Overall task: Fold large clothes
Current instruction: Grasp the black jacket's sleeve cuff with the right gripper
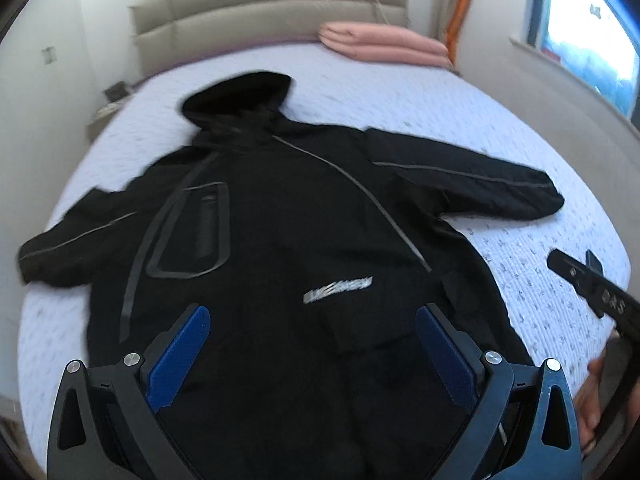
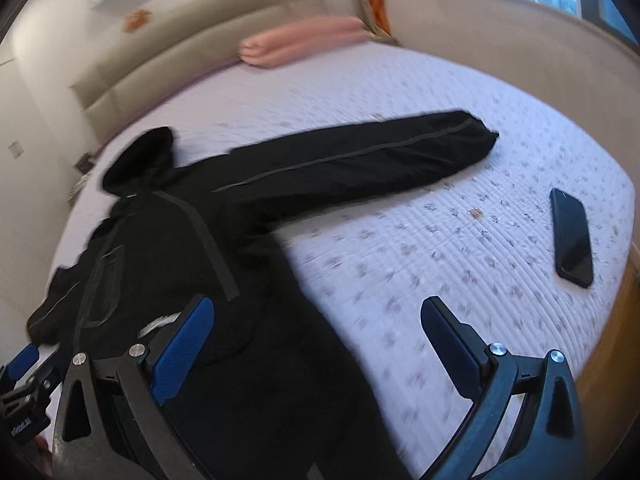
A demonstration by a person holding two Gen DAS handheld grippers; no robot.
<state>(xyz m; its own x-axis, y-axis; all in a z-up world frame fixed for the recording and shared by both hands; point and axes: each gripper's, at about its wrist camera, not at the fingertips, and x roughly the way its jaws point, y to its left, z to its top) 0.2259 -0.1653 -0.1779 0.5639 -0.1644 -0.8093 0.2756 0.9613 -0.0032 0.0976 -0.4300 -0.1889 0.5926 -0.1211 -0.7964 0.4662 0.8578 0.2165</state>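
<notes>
A large black hooded jacket lies spread flat, front up, on the bed, hood toward the headboard and both sleeves stretched out sideways. My left gripper is open and empty, hovering above the jacket's lower front. My right gripper is open and empty, above the jacket's right hem edge where it meets the bedspread; the jacket and its right sleeve stretch ahead of it. The right gripper also shows at the right edge of the left wrist view.
The bed has a pale lilac patterned quilt. A folded pink blanket lies by the beige headboard. A black phone lies on the quilt at the right. A wall and window sill run along the bed's right side.
</notes>
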